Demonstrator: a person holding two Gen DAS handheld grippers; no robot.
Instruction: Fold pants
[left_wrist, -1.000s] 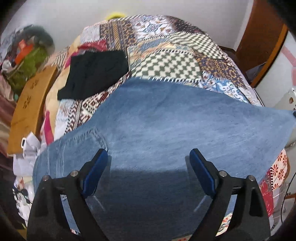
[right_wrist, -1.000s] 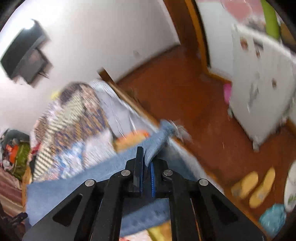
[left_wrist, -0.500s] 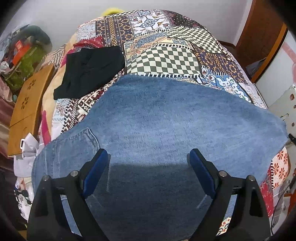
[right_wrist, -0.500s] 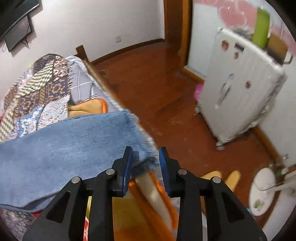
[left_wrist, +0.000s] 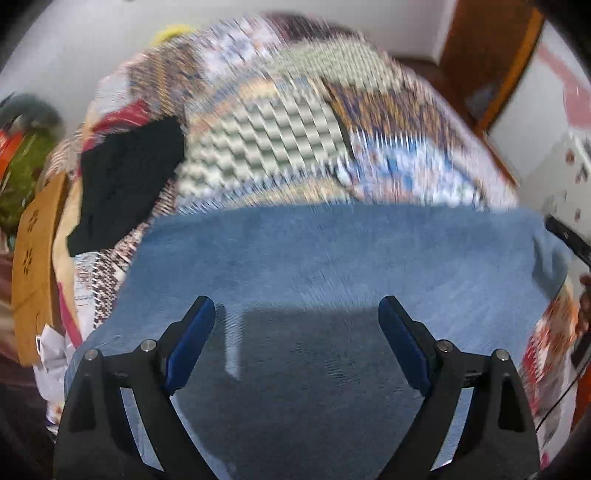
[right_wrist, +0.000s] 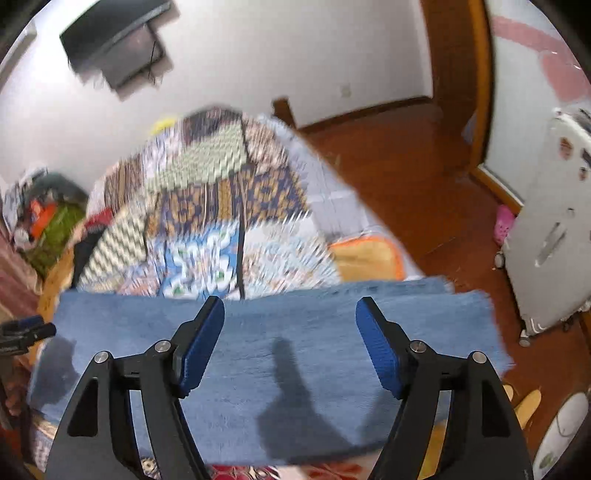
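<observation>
The right tongs (right_wrist: 290, 341) just let go of the jeans (right_wrist: 280, 354), both tongs (left_wrist: 297, 341) now wide open, holding nothing; the blurry fold looks done.

White walls (right_wrist: 258, 55), wall-mounted TV (right_wrist: 118, 48), reddish wooden floor (right_wrist: 406, 166), patchwork-quilted bed (left_wrist: 295, 122), white cabinet (right_wrist: 550, 236)

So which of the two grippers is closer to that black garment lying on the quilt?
Left. The left gripper hovers over the jeans near the black garment; the right gripper is over their far end.

Bright indoor light, heavy motion blur, fisheye-bent edges — tongs' shadows on jeans (right_wrist: 295, 354).
</observation>
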